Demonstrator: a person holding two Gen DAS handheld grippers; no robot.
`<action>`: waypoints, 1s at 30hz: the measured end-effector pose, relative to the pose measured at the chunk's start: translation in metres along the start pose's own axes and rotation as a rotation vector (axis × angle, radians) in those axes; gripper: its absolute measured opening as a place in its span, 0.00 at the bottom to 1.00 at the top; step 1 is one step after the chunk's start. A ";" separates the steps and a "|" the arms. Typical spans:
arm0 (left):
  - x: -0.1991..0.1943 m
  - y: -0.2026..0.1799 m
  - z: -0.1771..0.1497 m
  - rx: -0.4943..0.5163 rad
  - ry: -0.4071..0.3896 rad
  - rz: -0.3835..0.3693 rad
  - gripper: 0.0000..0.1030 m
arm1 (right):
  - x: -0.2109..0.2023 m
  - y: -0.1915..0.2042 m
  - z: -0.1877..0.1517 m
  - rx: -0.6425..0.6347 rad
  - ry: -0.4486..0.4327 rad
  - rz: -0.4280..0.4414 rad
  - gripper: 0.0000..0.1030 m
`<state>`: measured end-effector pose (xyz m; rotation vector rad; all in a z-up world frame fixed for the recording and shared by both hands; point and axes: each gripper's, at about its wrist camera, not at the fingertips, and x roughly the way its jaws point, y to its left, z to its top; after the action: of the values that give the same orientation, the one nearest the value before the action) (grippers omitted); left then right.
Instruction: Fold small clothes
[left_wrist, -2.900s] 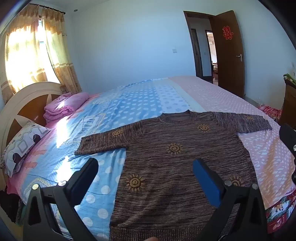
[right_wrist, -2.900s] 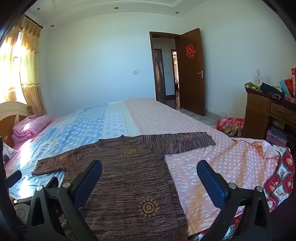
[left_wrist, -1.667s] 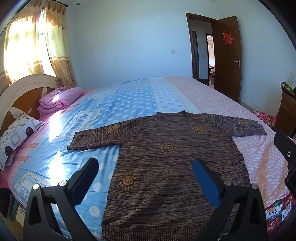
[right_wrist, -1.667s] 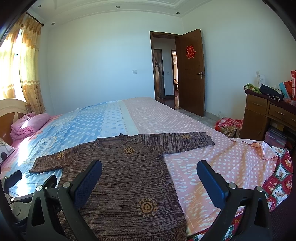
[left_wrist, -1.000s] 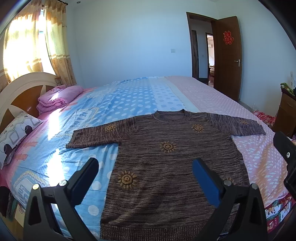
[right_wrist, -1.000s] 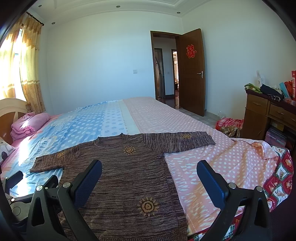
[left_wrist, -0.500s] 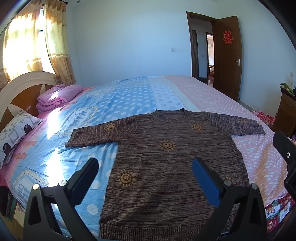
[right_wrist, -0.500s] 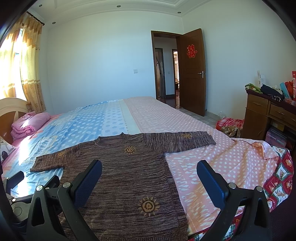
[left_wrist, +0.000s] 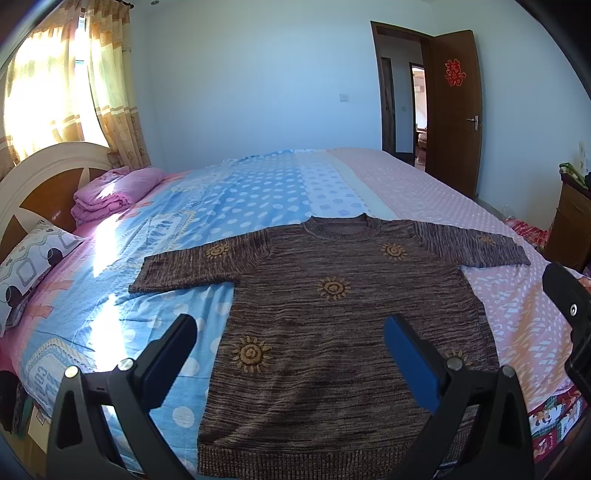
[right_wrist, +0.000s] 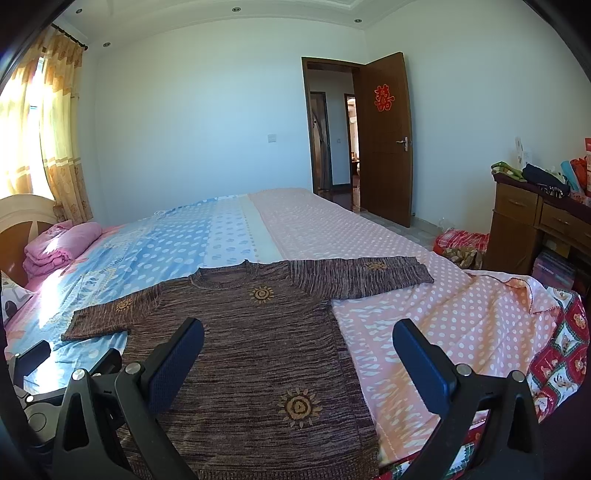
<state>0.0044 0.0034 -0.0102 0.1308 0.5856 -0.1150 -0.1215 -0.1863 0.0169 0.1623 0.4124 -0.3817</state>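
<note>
I am looking along the left gripper (left_wrist: 290, 345), whose jaws are standing wide apart and holding nothing, touching nothing. Ahead of it the brown sweater (left_wrist: 343, 317) is lying flat on the bed (left_wrist: 258, 192), hem nearest me, collar farthest, so its long axis is running straight away from the jaws. Its left sleeve (left_wrist: 184, 266) is stretching out over the blue dotted part of the cover, off to the left of this gripper and beyond it; I am judging this the nearer hand for that sleeve.

Moving rightward, the sweater's body is sitting between the two tools. The right sleeve (right_wrist: 362, 277) is reaching over the pink dotted part, ahead of the right gripper (right_wrist: 299, 352). That gripper's jaws are likewise spread fully and gripping nothing, hovering above the hem with its left finger over the knit and its right finger over the pink cover.

I am reading the fold as not yet started; a sleeve or side edge looks like the first thing to pinch.
</note>
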 end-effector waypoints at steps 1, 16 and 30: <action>0.001 0.000 0.000 -0.001 0.002 -0.001 1.00 | 0.001 0.000 0.000 0.001 0.001 0.001 0.99; 0.047 0.014 0.005 0.019 0.045 -0.057 1.00 | 0.065 -0.034 -0.010 0.063 0.165 0.068 0.99; 0.179 0.065 0.042 -0.060 0.080 0.003 1.00 | 0.186 -0.238 0.082 0.421 0.167 -0.122 0.52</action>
<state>0.1849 0.0479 -0.0697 0.0784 0.6679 -0.0894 -0.0277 -0.4845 -0.0049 0.5837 0.5045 -0.5750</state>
